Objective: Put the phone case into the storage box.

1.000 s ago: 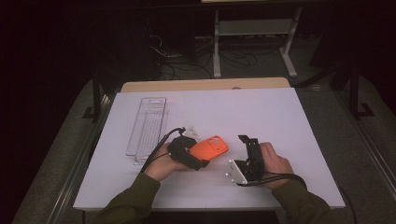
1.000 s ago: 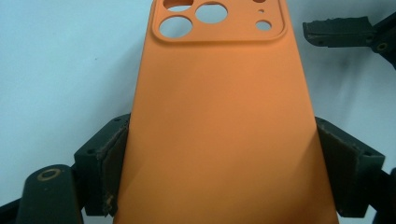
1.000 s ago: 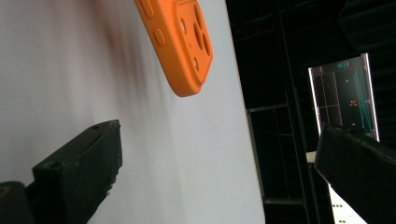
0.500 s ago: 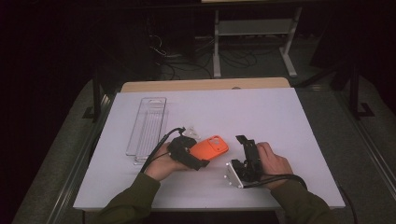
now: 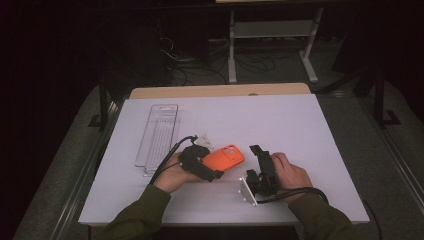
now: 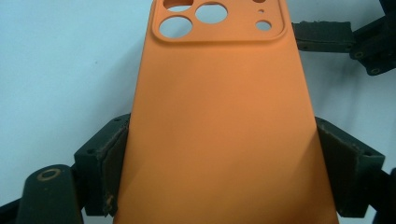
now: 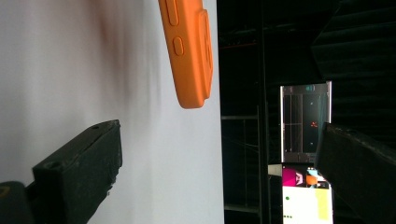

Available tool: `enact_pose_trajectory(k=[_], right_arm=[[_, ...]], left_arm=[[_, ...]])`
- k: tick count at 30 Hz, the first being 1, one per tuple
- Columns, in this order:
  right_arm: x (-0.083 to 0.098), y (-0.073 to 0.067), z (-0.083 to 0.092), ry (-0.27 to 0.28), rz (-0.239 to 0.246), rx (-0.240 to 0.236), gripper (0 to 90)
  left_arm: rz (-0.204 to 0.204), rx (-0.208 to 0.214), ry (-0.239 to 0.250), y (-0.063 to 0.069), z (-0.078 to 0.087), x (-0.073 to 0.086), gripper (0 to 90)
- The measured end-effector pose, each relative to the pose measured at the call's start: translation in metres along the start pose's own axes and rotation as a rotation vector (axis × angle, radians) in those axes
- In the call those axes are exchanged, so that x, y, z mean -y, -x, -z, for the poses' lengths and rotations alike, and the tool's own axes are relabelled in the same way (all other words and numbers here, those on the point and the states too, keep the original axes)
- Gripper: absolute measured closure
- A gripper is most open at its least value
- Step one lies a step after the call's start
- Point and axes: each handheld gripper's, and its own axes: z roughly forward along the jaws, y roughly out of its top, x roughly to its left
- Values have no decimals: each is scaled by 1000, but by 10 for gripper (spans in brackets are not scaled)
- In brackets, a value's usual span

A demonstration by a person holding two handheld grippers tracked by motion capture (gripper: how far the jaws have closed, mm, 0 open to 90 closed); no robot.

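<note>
An orange phone case [image 5: 225, 156] lies back-up, low over the white table [image 5: 280, 120], with its camera cutouts pointing away from my left hand. My left gripper [image 5: 212, 167] is shut on it. In the left gripper view both pads press the long edges of the case [image 6: 219, 130] near its lower end, so the left gripper [image 6: 224, 163] holds it. My right gripper [image 5: 260, 155] rests just right of the case, rolled onto its side. Its jaws stand wide apart with nothing between them [image 7: 219, 168]. The case's buttoned edge [image 7: 189, 46] lies just ahead of them.
A long clear plastic tray [image 5: 159, 135] lies to the left of my left hand, and a small clear piece [image 5: 205, 140] sits beside the gripper cable. A wooden board [image 5: 220, 91] edges the far side of the table. A metal rack [image 5: 270, 30] stands beyond in the dark.
</note>
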Motion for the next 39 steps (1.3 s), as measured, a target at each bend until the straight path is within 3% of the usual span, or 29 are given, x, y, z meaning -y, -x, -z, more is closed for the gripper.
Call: enact_pose_trajectory(k=[2,10,12,14,22,23,25,26,29,30,33,34,39], right_arm=[[-1,-1,0,11,-15,8,3],[-10,-3,-2,34,13,13,3],[-12,-4,-3,41,14,12,4],[-14,-3,-3,48,12,12,4],[-28,-4,-8,87,27,47,9],[-29,-5,-9,96,25,55,10],[-31,-5,-10,106,41,73,40],[-32,-5,-10,114,44,68,45],[-34,-5,-12,123,51,64,54],[-35,-5,-13,123,51,58,56],[-38,-7,-14,127,56,53,70],[-38,-8,-14,127,58,57,92],[-42,-11,-10,128,58,58,131]], left_arm=[[2,2,3,1,0,0,160],[-10,10,7,3,0,-1,160],[8,11,23,4,-1,-1,160],[-30,11,1,2,0,-1,160],[-29,16,10,5,-2,-2,160],[-14,17,25,7,-3,-2,160],[-34,17,16,6,-2,-2,160],[-16,20,30,7,-2,-2,160],[-19,19,34,6,-2,-2,160],[-51,17,8,4,0,-3,160],[-52,15,8,4,0,-3,160],[-20,18,34,7,-2,-3,160],[-24,21,26,7,-1,-3,160]])
